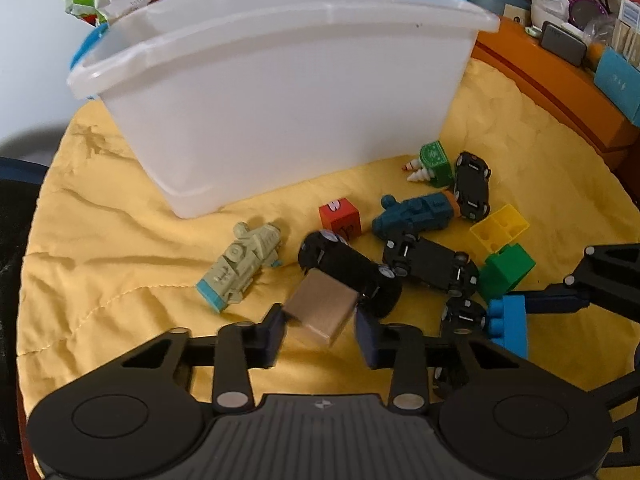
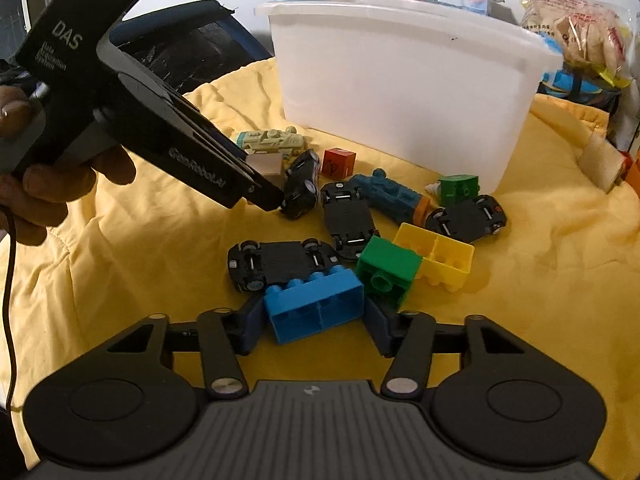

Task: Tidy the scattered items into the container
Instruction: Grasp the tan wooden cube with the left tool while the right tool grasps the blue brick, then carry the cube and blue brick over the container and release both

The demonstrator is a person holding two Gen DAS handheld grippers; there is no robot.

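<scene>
A white plastic bin [image 1: 280, 92] stands on a yellow cloth [image 1: 120, 240]; it also shows in the right wrist view [image 2: 400, 92]. My left gripper [image 1: 320, 334] is shut on a tan wooden block [image 1: 320, 308], also seen in the right wrist view [image 2: 266, 165]. My right gripper [image 2: 314, 322] is shut on a blue building brick [image 2: 316, 306], which also shows in the left wrist view [image 1: 510, 322]. Scattered before the bin lie several black toy cars [image 2: 348, 216], a pale green toy train [image 1: 244, 264], a dark blue train [image 1: 416, 214], a red cube [image 1: 340, 218], and green [image 2: 388, 272] and yellow [image 2: 436, 254] bricks.
A small green toy with white cones [image 1: 434, 162] lies by the bin's right corner. An orange shelf edge [image 1: 560, 92] with clutter runs at the right. Snack bags [image 2: 576, 28] sit behind the bin. A dark chair [image 2: 180, 52] stands at the left.
</scene>
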